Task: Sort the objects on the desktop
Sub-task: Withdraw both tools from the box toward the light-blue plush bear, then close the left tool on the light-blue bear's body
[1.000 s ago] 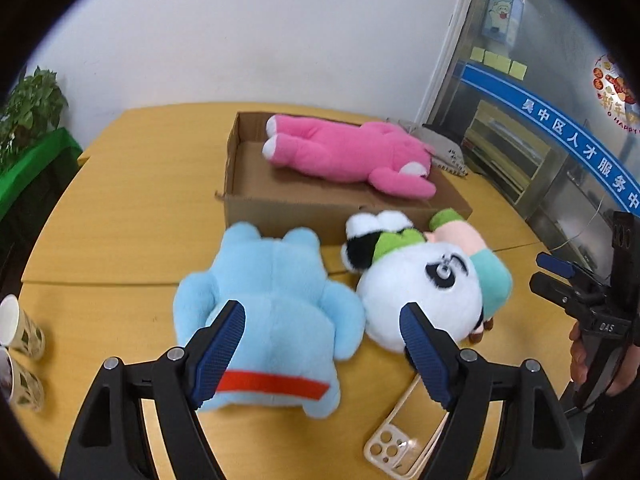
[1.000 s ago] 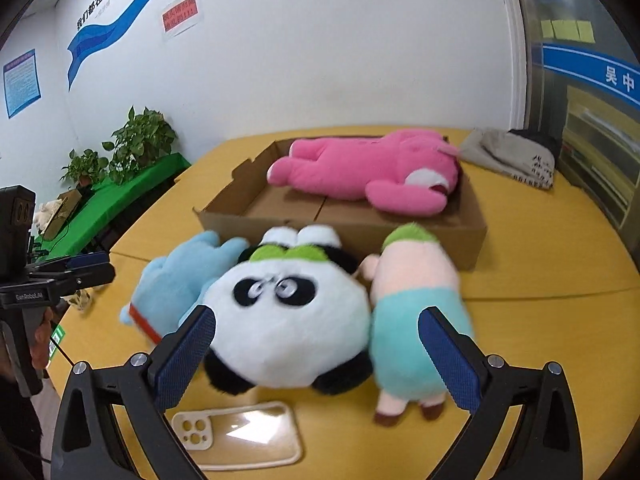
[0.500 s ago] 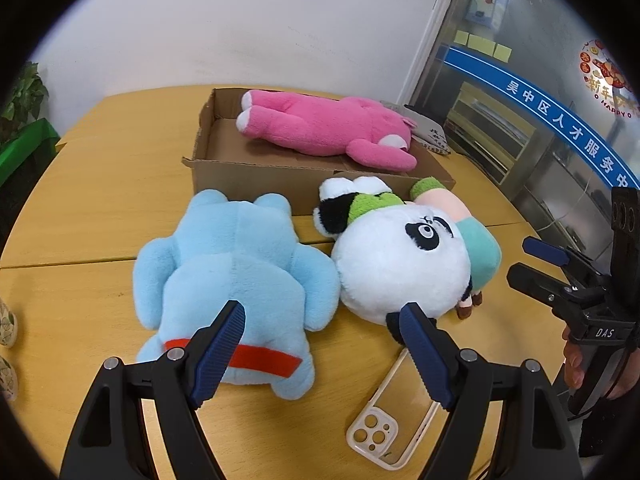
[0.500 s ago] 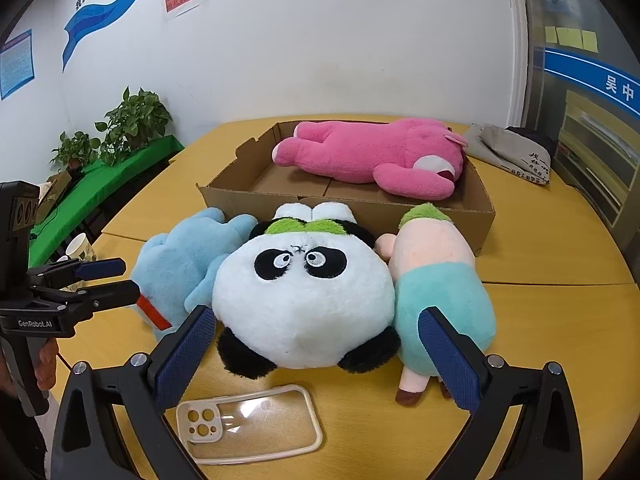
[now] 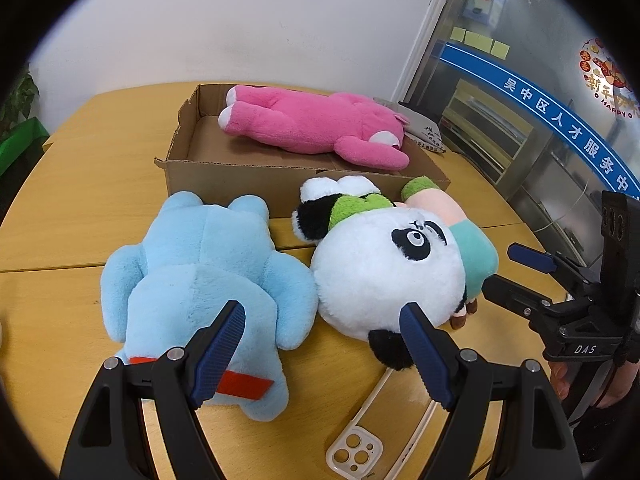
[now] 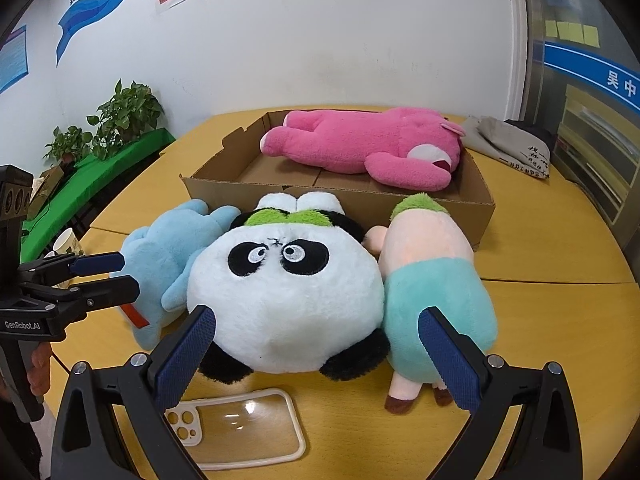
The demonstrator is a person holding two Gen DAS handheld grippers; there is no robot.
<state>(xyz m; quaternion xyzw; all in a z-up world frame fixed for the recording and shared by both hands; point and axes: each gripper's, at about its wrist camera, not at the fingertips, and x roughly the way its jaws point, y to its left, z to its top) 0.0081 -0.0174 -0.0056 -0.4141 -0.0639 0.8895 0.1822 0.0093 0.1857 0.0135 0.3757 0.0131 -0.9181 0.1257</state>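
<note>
On the wooden table, a blue plush (image 5: 200, 280) lies face down beside a round panda plush (image 5: 384, 264), with a pink and teal doll (image 6: 432, 280) on the panda's other side. A clear phone case (image 6: 240, 420) lies in front of the panda. Behind them a pink plush (image 5: 316, 128) rests in a shallow cardboard box (image 5: 240, 176). My left gripper (image 5: 322, 344) is open above the gap between the blue plush and the panda. My right gripper (image 6: 318, 336) is open just short of the panda (image 6: 288, 292), holding nothing.
A grey cloth bag (image 6: 508, 148) lies at the table's far right behind the box. A paper cup (image 6: 68, 242) stands at the left edge. Potted plants (image 6: 120, 116) on a green surface line the left wall. Glass-fronted cabinets stand at the right.
Both grippers have come lower and closer to the plush toys. The left one has shifted right, from over the blue plush toward the panda. Neither jaw opening has changed.
</note>
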